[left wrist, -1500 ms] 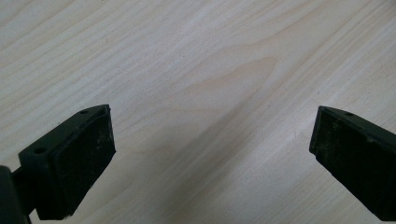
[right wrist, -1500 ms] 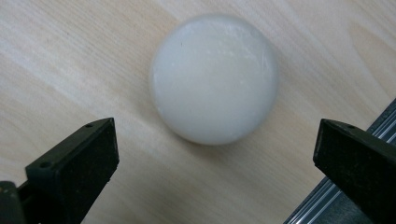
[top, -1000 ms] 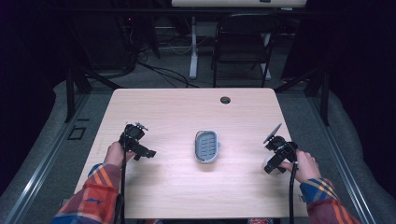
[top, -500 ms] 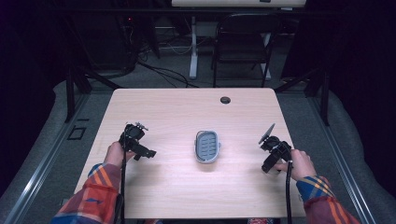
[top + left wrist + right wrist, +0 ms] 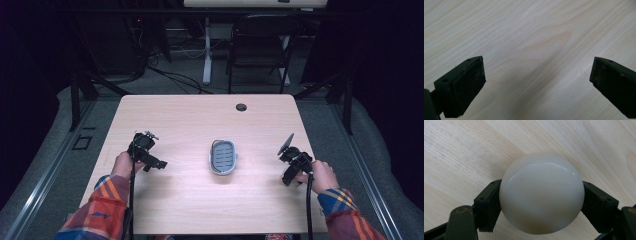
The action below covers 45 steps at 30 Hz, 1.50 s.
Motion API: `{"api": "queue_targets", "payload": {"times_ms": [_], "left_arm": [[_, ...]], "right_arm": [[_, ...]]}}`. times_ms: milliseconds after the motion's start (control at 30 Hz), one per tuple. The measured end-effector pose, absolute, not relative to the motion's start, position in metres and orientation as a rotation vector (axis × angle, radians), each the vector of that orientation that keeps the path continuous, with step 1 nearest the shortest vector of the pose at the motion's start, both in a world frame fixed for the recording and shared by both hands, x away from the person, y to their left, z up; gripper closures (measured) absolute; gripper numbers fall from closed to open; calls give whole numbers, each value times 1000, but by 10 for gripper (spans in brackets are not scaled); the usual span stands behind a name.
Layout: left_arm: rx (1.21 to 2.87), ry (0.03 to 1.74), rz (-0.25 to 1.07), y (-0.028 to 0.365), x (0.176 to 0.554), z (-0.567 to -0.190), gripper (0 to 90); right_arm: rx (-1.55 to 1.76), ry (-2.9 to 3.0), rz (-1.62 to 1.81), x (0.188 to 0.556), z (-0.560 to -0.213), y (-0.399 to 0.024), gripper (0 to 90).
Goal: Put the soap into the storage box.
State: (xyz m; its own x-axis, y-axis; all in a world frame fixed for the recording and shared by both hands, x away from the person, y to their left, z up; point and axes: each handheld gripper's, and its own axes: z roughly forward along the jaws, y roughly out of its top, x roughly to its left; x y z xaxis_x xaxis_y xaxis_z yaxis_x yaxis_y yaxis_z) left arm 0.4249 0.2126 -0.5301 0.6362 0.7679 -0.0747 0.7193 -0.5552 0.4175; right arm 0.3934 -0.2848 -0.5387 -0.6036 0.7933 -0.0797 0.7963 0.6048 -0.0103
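White ball (image 5: 541, 193) is sitting clamped in our right gripper (image 5: 541, 202); we are holding the left gripper (image 5: 537, 80) spread apart over the wooden table (image 5: 190, 125)

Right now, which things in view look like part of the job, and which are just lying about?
Likely in use:
- white ball, clamped in the right tongs
- grey dish, mid-table
- left tongs, open over bare table

Just lying about:
- folding chair behind the table
- floor cables
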Motion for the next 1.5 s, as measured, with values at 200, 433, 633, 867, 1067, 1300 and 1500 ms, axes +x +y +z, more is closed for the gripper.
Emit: {"api": "queue_targets", "payload": {"times_ms": [200, 433, 633, 867, 1067, 1300, 1500], "left_arm": [[2446, 1171, 164, 213, 424, -530, 0], [2447, 1166, 159, 214, 424, -530, 0], [2447, 1168, 159, 212, 424, -530, 0], [2448, 1168, 163, 212, 424, -530, 0], [2457, 1158, 151, 212, 425, -530, 0], [2458, 1154, 150, 211, 425, -530, 0], [2458, 1146, 153, 210, 424, -530, 0]], "right_arm": [[1393, 2717, 39, 390, -537, -284, 240], [1360, 2744, -43, 392, -530, -285, 241], [1350, 2748, -34, 389, -526, -285, 241], [1347, 2740, -32, 388, -520, -284, 241], [1295, 2752, -62, 393, -511, -277, 241], [1289, 2743, -33, 397, -506, -265, 241], [1247, 2760, -56, 402, -501, -257, 241]]}}
